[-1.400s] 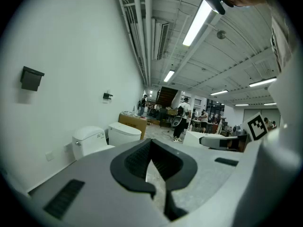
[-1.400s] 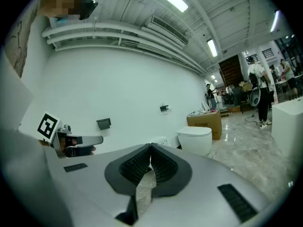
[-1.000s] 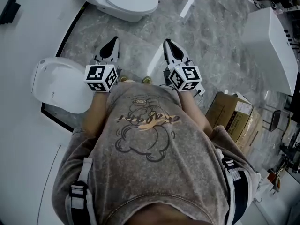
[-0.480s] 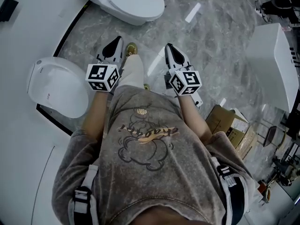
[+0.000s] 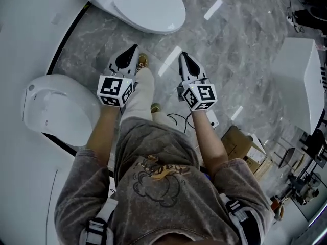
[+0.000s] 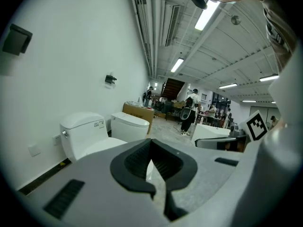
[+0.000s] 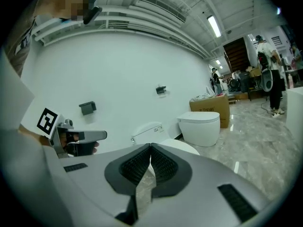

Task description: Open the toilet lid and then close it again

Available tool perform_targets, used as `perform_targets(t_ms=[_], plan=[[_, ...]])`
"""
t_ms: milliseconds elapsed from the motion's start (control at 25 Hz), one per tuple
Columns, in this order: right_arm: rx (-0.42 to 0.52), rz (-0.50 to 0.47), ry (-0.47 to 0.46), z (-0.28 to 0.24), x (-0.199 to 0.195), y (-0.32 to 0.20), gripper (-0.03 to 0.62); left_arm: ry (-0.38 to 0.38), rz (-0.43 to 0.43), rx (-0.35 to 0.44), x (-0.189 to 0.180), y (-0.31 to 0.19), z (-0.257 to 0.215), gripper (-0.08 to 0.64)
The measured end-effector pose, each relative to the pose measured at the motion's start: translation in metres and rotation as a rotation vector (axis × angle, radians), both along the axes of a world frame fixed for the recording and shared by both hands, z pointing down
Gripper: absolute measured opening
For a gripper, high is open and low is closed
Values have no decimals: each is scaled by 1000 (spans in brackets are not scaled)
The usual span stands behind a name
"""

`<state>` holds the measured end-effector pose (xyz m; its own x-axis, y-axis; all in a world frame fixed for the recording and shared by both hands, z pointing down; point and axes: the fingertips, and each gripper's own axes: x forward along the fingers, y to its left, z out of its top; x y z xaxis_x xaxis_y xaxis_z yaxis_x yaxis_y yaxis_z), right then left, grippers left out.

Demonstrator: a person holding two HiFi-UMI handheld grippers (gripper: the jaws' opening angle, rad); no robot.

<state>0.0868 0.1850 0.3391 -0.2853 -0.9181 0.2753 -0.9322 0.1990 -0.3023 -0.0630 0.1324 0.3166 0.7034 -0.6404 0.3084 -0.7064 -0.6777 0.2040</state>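
- A white toilet (image 5: 56,108) sits at the left edge of the floor (image 5: 235,45).
- The left tool (image 5: 133,49) is shut tight and holds nothing.
- The toilet lid (image 5: 148,6) is down, ahead of both tools at the floor's far edge.
- The right tool (image 5: 182,56) is shut tight and holds nothing.

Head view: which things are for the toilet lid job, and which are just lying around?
For the job, most likely:
- toilet ahead, lid shut
- left hand-held gripper, shut and empty
- right hand-held gripper, shut and empty

Just lying about:
- second toilet, at the left
- cardboard box
- cable
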Motion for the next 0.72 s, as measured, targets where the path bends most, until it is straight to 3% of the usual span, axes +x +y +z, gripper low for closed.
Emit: perform_targets(t_ms=[360,720], plan=[[-126,4,-29,173,9,-72,28,-9,-5,-110,21,-73,161,9],[-168,-10,6,308,12,-135,28,-18,-10,-169,28,-118,318,9]])
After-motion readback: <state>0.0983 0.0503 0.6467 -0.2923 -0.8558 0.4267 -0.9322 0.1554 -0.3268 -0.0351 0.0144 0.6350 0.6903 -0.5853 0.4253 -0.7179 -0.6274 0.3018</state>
